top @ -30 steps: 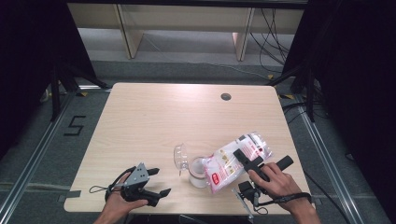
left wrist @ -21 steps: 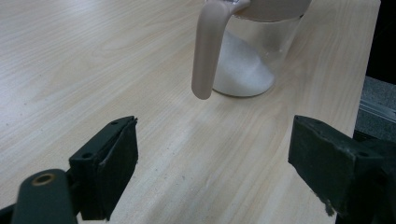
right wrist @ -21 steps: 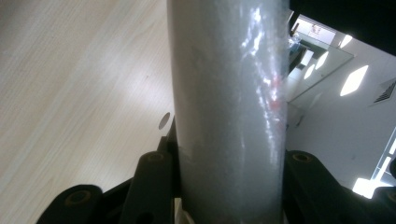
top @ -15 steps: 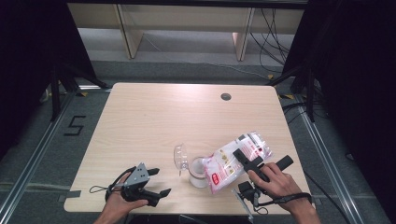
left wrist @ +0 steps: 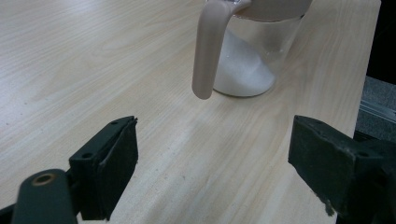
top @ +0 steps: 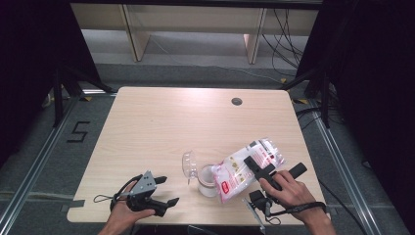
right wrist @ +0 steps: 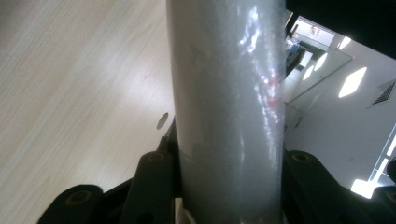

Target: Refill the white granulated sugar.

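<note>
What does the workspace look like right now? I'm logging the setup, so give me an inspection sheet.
Surface: light wood table, round hole near the far edge.
Job's things: white bag tilted over a clear jug holding white powder.
Clutter: nothing seen.
Grippers: right gripper shut on the bag; left gripper open, near the table's front edge.
Cables: black cable looped at the left gripper; more on the floor beyond.
Surroundings: dark curtains, shelving behind, floor marked 5.

Left gripper (top: 164, 192) fingers apart; right gripper (top: 271, 169) clamped.
</note>
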A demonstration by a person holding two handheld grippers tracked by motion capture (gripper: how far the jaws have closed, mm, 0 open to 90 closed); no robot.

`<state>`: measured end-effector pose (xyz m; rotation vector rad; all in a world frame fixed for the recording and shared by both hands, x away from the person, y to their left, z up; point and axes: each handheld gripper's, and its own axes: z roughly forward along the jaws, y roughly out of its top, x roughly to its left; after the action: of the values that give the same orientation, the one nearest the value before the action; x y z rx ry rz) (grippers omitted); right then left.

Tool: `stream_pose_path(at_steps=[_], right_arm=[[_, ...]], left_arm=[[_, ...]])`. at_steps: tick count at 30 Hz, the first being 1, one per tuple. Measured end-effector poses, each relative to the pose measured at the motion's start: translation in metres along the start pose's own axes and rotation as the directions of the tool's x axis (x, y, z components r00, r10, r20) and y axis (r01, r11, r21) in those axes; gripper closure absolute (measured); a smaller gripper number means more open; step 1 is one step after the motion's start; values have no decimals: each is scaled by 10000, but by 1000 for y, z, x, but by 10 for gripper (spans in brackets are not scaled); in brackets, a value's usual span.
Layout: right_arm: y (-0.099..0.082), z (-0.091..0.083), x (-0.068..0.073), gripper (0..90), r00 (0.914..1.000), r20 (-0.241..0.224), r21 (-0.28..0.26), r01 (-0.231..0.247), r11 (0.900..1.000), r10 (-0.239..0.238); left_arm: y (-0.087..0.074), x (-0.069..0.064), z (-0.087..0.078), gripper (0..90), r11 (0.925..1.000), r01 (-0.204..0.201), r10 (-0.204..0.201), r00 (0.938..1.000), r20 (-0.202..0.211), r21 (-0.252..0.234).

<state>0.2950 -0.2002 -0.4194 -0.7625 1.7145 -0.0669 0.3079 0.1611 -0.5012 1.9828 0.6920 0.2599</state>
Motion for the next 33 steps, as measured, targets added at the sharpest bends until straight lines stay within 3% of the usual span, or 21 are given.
stream_pose_path(at_steps=[4,7,8,13,14,24,25,33], right_arm=[[0,0,0,672,10000,-25,12,-6,10000,6],[0,0,0,672,10000,-25,11,0,10000,0],[0,0,-1,673,10000,-40,16,-2,10000,2],[0,0,-1,673,10000,-38,9,5,10000,-5],[0,0,-1,673,10000,-35,12,0,10000,0],[0,0,-1,674,10000,13,-30,-3,10000,3],[1,0,1,674,9994,-34,25,-346,9994,346],[1,1,3,676,9989,12,-61,-458,9989,458]], left_arm=[[0,2,-1,155,9993,-268,270,9996,-102,248],[0,2,-1,156,9995,-235,237,9997,-91,206],[0,0,0,155,10000,8,-8,10000,-3,-6],[0,1,-1,155,9998,-145,146,9999,-67,126],[0,0,0,156,10000,4,-4,10000,0,-9],[0,0,-1,156,9999,-82,83,9999,-124,103],[1,0,-2,156,9999,-87,88,9999,-90,89],[1,0,-1,155,10000,-16,17,10000,-68,31]])
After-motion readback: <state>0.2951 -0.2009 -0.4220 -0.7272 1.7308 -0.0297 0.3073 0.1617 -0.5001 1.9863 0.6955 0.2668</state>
